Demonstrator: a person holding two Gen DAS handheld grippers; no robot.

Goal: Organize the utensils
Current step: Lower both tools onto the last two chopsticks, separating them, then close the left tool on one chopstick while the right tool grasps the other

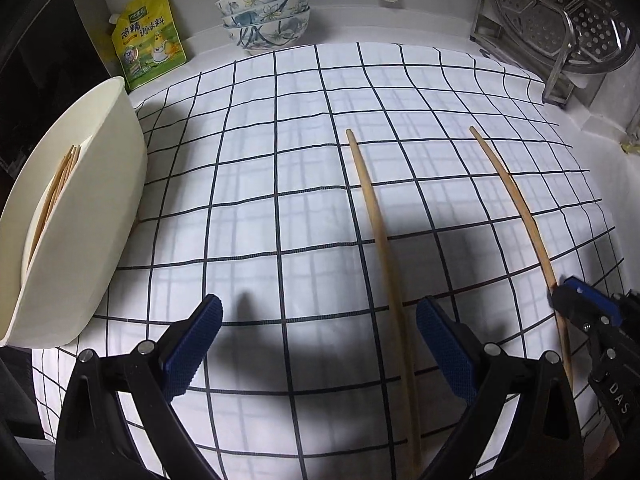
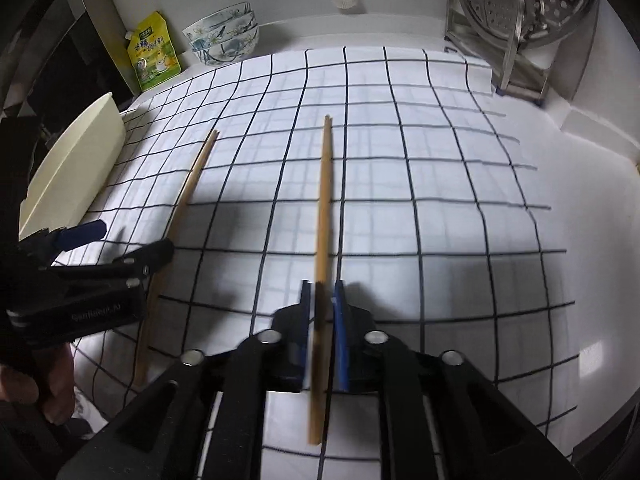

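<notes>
We hold our right gripper (image 2: 322,312) low and level over the checked cloth (image 2: 400,184), its blue pads clamped on a wooden chopstick (image 2: 324,208) that points straight away toward the far wall. Our left gripper (image 1: 320,344) hovers over the near edge of the cloth with its fingers spread wide and nothing between them, the second chopstick (image 1: 380,240) lying just inside its right finger. The cream tray (image 1: 100,216) at far left holds more chopsticks (image 1: 56,188).

Both wrist views look forward, low and close over the checked cloth (image 1: 280,184) (image 2: 400,184); both share the stacked bowls (image 1: 266,16) (image 2: 224,34) at the far wall.
</notes>
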